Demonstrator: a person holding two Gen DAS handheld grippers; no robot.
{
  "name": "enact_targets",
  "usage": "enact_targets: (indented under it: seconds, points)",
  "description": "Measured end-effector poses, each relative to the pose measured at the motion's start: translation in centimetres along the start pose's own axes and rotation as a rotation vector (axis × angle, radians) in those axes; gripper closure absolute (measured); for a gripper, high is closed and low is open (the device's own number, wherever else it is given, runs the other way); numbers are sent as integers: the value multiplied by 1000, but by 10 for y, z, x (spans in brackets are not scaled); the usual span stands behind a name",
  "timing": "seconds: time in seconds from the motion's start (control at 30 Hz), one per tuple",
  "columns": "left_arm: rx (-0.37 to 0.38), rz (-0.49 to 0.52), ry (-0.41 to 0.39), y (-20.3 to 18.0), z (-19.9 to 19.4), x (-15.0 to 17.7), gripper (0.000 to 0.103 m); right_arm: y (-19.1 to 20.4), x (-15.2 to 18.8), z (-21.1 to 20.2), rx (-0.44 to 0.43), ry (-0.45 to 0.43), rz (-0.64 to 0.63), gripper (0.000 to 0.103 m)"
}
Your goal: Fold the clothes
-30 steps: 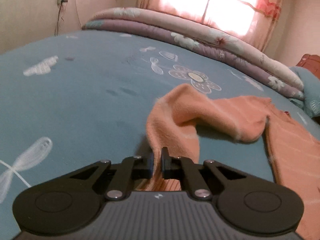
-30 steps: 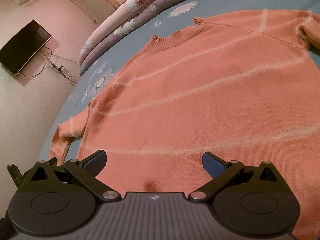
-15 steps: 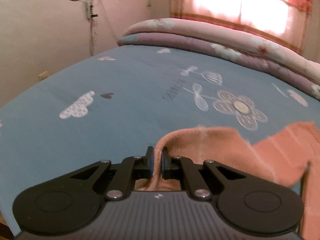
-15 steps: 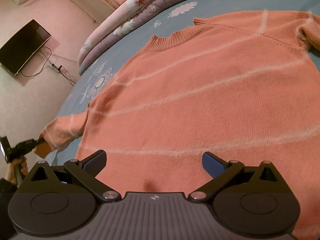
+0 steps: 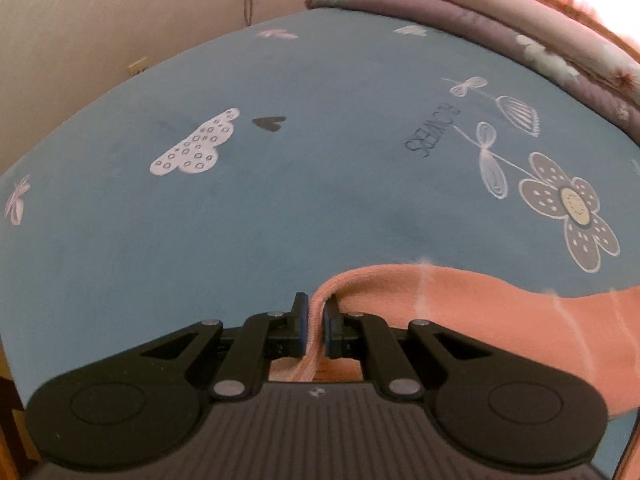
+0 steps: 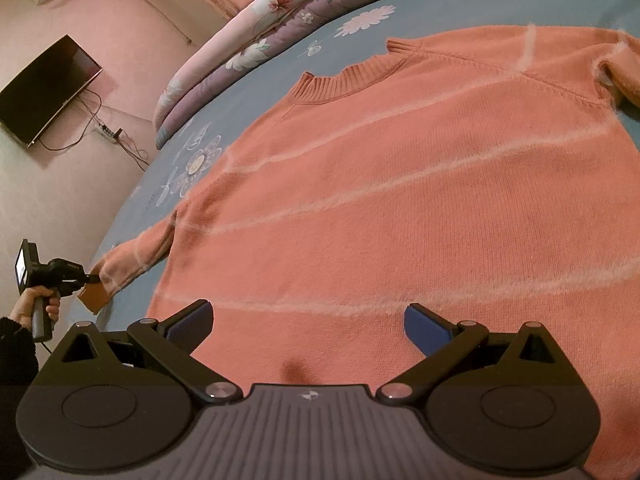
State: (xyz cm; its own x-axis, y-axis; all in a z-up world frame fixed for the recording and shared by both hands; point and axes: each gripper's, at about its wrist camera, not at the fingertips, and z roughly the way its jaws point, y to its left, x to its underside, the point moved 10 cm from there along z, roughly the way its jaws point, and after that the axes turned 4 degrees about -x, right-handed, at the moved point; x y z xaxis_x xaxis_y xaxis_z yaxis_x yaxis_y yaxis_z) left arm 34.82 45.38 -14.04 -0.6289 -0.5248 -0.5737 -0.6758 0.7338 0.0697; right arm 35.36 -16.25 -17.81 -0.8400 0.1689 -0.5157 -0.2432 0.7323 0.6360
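An orange sweater with pale stripes lies flat, front up, on the blue bed sheet, collar toward the quilts. Its left sleeve stretches sideways off the body. My left gripper is shut on the cuff edge of that sleeve; the right wrist view shows it at the far left, held in a hand, with the sleeve pulled out straight. My right gripper hovers open over the sweater's lower hem, nothing between its fingers. The other sleeve lies at the far right.
Folded floral quilts run along the bed's far side, also in the left wrist view. A dark TV screen and cables hang on the wall beyond the bed's left edge. Bare sheet with printed flowers lies left of the sleeve.
The left gripper has carried the cuff outward to the left and slightly up, straightening the bunched sleeve away from the body. The right gripper has not moved.
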Motion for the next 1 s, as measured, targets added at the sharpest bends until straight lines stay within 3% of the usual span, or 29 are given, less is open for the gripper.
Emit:
enact_targets:
  seconds: [0.17,0.27,0.4,0.53,0.6,0.67,0.7,0.8,0.9,1.0]
  points:
    - [-41,64,-85,-9,-18,-17,97,0,0,1,7,-7,-4,0]
    - [-96,79,-50,-8,-2,-15,96,2,0,1,18,-3,-22,0]
    - [-157,107,43,-7,28,-2,84,1,0,0,15,-1,-17,0]
    - [-224,146,-18,-9,13,-13,66,-2,-3,-2,7,-3,-2,0]
    - [-262,148,-62,-12,0,-25,66,-2,-2,-2,5,-4,-1,0]
    - [-210,200,-137,-37,-21,-38,65,-2,-2,-2,2,-4,-1,0]
    - [-184,226,-175,-50,-31,-44,58,-2,-2,-2,1,-4,0,0]
    - [30,362,-206,-130,-51,-43,50,-2,-1,-2,-3,-4,0,0]
    - [291,508,-172,-220,-55,-22,46,-3,-1,-3,-10,-2,1,0]
    - [461,619,-149,-301,-50,7,46,-4,-2,-3,-16,2,1,0]
